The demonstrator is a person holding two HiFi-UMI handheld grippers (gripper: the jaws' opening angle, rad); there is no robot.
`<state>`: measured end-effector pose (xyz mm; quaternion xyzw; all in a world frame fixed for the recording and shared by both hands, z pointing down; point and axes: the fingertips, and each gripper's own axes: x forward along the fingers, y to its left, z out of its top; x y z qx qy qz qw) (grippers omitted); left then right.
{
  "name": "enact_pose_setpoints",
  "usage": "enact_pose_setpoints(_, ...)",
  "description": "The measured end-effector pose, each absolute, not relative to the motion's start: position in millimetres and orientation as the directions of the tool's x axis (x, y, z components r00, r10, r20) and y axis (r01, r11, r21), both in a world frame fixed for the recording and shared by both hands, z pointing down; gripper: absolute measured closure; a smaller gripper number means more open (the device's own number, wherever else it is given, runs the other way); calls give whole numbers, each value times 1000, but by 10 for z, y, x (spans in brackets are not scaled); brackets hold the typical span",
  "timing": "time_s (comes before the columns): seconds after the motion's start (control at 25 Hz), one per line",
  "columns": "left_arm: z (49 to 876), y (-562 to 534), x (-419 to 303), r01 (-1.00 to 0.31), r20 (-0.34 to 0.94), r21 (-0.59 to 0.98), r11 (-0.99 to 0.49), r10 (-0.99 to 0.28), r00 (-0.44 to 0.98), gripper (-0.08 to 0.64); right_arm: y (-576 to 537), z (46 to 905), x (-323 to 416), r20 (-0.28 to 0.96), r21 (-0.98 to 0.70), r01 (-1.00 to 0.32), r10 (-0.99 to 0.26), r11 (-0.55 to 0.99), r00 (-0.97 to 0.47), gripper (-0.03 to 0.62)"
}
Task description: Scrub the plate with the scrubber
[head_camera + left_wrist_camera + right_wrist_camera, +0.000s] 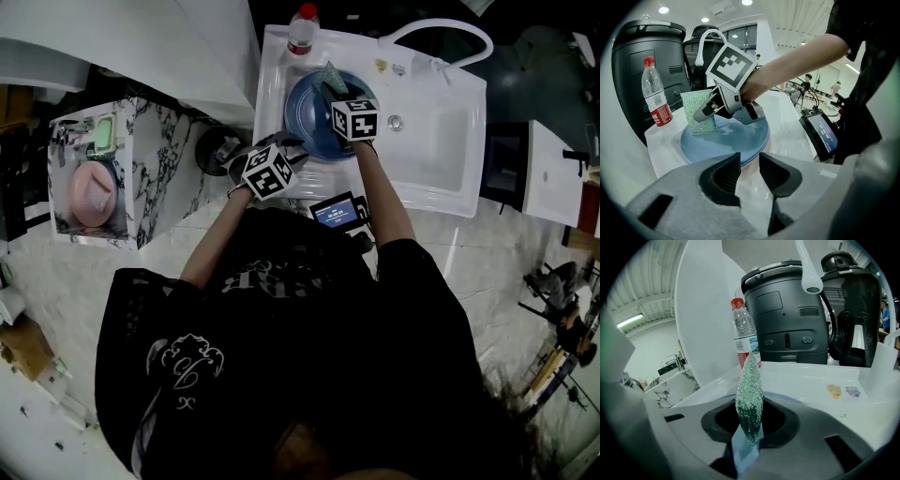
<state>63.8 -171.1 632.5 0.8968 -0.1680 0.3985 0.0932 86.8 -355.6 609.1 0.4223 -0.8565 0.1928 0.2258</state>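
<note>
Plate (740,136): blue, round, shallow and glossy. It lies flat on the white desk (787,119) toward the far-left corner, near the red-capped bottle (655,93) that stands at that corner. Ceiling light is reflected off its face. No suds or dirt can be made out on it.

Green scrubber (701,115): a thin square pad, pale and glittery with a beaded surface, seen edge-on in the right gripper view. It is clamped upright between the jaws of the right gripper (707,111), and its lower edge appears to be set on the far-left part of the plate. This hold is probably meant to let the pad be pressed down from above and dragged across the plate.

Jaws of the left gripper (749,172): slightly apart, with nothing pinched between them. The plate's near rim lies just past the tips. The gripper is placed toward the near edge of the desk, judged to be there to steady the plate against sliding, though the rim is not yet gripped.

Scrubbing is judged to be starting or under way; which of the two cannot be told
</note>
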Motion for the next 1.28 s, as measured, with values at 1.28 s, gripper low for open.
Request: enact_pose_setpoints(1.28,6144,-1713,584,-291,739,-94,-952,-263,621,430,-3243,5745,1200,498,-136,-678,-542,722,-677,503)
